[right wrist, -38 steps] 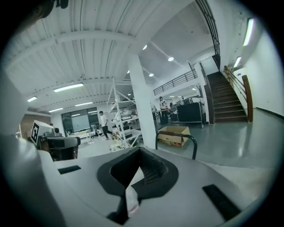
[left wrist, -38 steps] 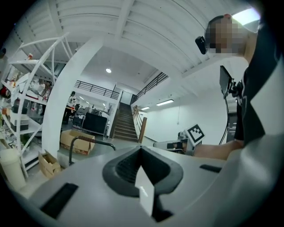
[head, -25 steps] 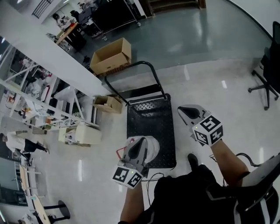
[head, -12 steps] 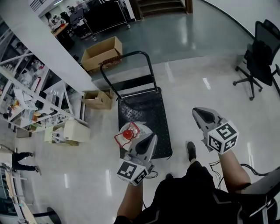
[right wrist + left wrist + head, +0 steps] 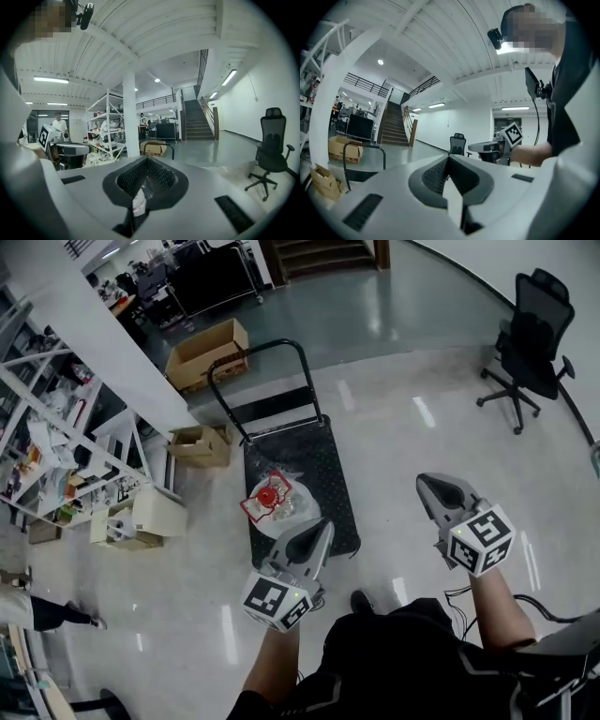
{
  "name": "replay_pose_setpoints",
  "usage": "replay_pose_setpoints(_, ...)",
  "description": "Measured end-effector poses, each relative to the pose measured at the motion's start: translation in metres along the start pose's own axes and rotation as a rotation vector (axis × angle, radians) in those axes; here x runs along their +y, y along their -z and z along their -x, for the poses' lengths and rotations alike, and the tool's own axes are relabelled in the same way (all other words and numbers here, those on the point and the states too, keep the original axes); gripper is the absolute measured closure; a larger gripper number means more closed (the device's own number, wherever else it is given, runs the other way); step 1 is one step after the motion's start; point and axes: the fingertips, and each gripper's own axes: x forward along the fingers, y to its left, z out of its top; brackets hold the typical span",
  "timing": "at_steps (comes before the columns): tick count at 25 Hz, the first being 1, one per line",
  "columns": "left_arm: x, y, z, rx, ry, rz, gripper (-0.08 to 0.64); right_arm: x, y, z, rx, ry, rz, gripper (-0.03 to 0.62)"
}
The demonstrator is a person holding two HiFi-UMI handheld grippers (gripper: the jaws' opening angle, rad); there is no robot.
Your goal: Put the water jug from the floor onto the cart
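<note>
- The left tongs (image 5: 322,528) are held out in front of the body on a bare forearm, about level. They aim forward and a little to the right, at the near end of the cart (image 5: 323,460).
- In the left gripper view the left tongs (image 5: 449,159) have their 2 jaws closed together, with nothing between them.
- The right tongs (image 5: 428,483) are carried further out to the right, over bare floor (image 5: 403,427) beside the cart, tilted slightly downward. The marker cube faces up toward the head camera.
- In the right gripper view the right tongs (image 5: 147,159) are also closed tight and empty.
- Both forearms reach forward side by side, well apart from each other, with the cart's near corner between them.
- The water jug (image 5: 291,507) stands upright on the near half of the cart's black platform, red cap on top. Neither tongs holds it.
- In the head view the left jaw tips lie just beside the jug's near edge.
- An office chair (image 5: 530,334) stands well off to the right, and a cardboard box (image 5: 206,352) lies beyond the cart's handle.
</note>
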Motion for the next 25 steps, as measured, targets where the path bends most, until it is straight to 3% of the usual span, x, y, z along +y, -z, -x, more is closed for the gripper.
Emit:
replay_pose_setpoints(7,-0.09,0.005,0.045,0.005,-0.02,-0.014,0.56,0.038,0.021,0.097,-0.028,-0.035,0.002,0.589)
replay_pose_setpoints(13,-0.201,0.03,0.092,0.024,-0.042,-0.025,0.56,0.068,0.066,0.214,-0.035,-0.06,0.01,0.591)
replay_pose_setpoints(18,-0.279,0.038,0.137,0.071,-0.059,0.0,0.56,0.085,0.085,0.29,-0.028,-0.052,-0.038,0.589)
replay_pose_setpoints(25,-0.331,0.042,0.203,0.085,-0.045,-0.035,0.56,0.143,0.096,0.347,-0.056,-0.045,-0.046,0.589)
